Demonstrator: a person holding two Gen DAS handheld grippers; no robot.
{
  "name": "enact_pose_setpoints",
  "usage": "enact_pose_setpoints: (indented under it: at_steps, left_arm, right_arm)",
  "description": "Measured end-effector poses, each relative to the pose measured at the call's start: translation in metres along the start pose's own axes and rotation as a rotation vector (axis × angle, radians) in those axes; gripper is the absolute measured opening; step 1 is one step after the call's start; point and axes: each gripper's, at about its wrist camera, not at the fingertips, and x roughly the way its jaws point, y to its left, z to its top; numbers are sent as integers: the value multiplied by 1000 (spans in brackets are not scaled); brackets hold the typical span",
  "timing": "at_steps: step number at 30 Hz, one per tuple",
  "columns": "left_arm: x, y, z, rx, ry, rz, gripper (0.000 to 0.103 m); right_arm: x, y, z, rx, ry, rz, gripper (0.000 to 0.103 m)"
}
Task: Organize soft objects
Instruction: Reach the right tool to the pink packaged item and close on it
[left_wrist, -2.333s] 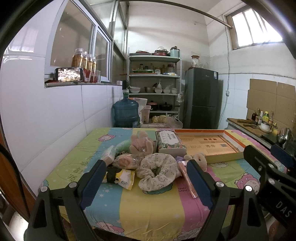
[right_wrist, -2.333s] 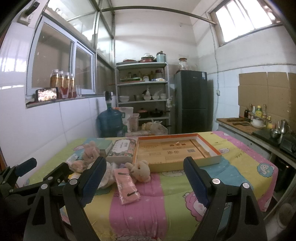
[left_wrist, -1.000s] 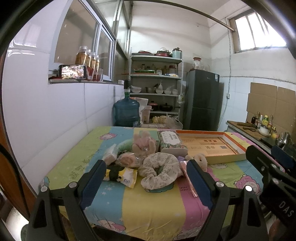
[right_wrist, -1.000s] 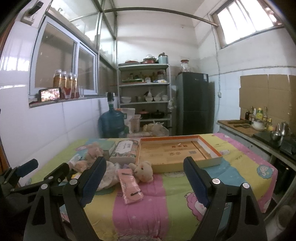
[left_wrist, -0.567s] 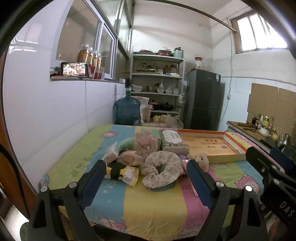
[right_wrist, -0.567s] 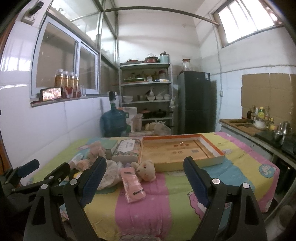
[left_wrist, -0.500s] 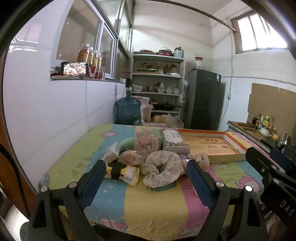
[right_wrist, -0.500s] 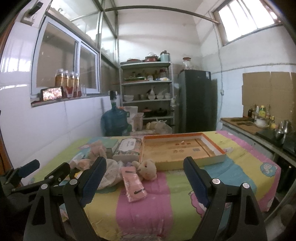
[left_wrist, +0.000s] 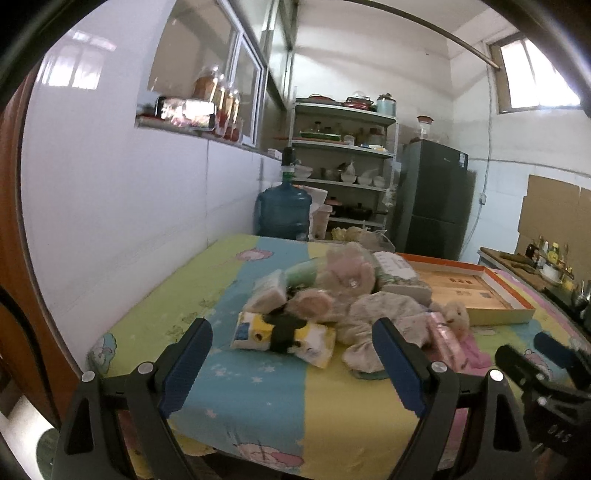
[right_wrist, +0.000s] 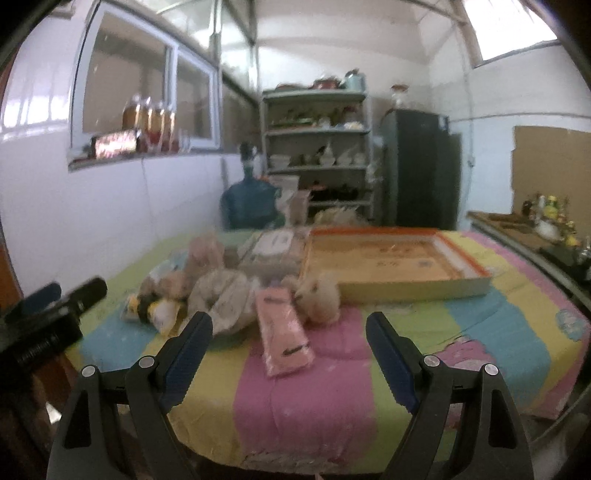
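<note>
Soft things lie heaped on the striped tablecloth (left_wrist: 258, 398): a pink plush rabbit (left_wrist: 347, 275), a floral neck pillow (left_wrist: 380, 314), a yellow-and-white tissue pack (left_wrist: 284, 334), a small tan bear (left_wrist: 456, 314) and a pink pack (right_wrist: 282, 332). A shallow orange-rimmed box (right_wrist: 391, 264) sits empty behind them on the right. My left gripper (left_wrist: 291, 343) hangs open before the table's near edge, short of the tissue pack. My right gripper (right_wrist: 290, 336) is open too, framing the pink pack and the bear (right_wrist: 319, 295), with nothing held.
A tissue box (left_wrist: 400, 275) lies beside the orange-rimmed box. A white tiled wall runs along the left. Behind the table stand a blue water jug (left_wrist: 284, 214), a shelf rack (left_wrist: 343, 166) and a dark fridge (left_wrist: 434, 199). A counter with bottles (right_wrist: 546, 218) is at right.
Both grippers have dropped lower and swung slightly, so the table now sits higher in view; the right wrist view is motion-blurred. Both stay open and the objects have not moved.
</note>
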Motion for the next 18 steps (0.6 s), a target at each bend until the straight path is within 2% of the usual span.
enact_pose_setpoints:
  at_steps: [3, 8, 12, 18]
  left_arm:
    - [10, 10, -5, -13, 15, -27, 89]
    - [27, 21, -14, -17, 24, -54, 89]
    - [43, 24, -16, -23, 40, -65, 89]
    - [72, 34, -16, -34, 94, -62, 89]
  right_arm:
    - [20, -1, -6, -40, 27, -14, 86]
    - [56, -21, -10, 21, 114, 49, 86]
    - [78, -27, -13, 15, 163, 45, 86]
    - [96, -23, -14, -1, 185, 73, 86]
